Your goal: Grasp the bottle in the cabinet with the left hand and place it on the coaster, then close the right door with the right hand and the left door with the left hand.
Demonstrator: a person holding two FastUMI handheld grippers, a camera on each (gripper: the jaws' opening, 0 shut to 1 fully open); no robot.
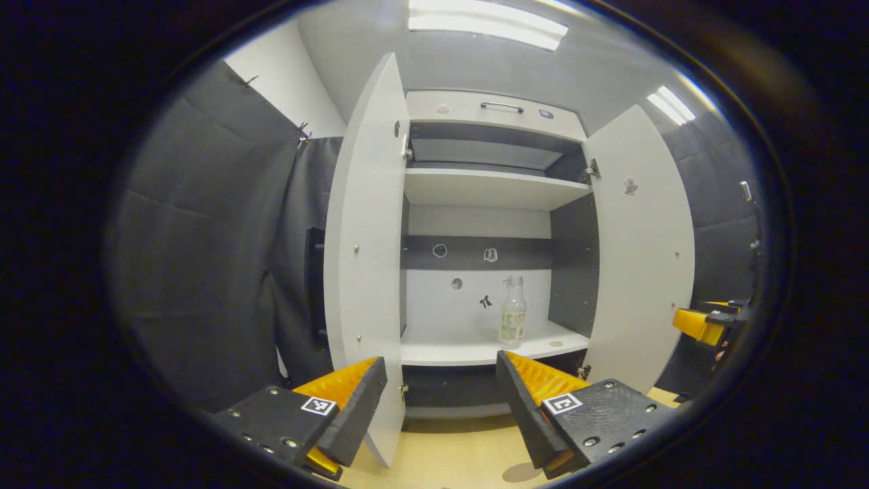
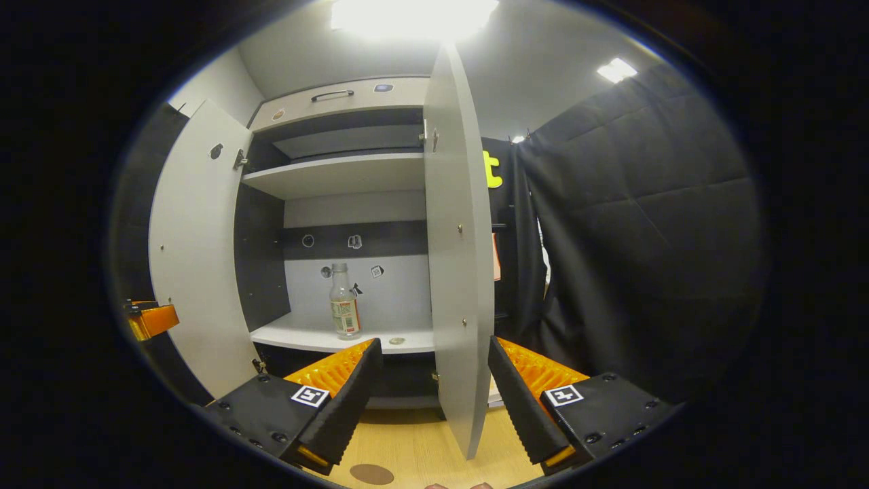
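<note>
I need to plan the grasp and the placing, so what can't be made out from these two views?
- Bottle: label too small in both views, and whether it holds liquid.
- Coaster: in the left gripper view cut off by the image edge.
- Small round thing on the lower shelf: too small to identify.
- Top compartment: inside hidden by the upper shelf.

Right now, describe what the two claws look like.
Both match. The left claw and right claw each have two wedge-shaped fingers: ribbed orange bodies faced with black pads on the inner side. Black bolted plates at the base carry small square black-and-white markers. No cables or sleeves are visible.
</note>
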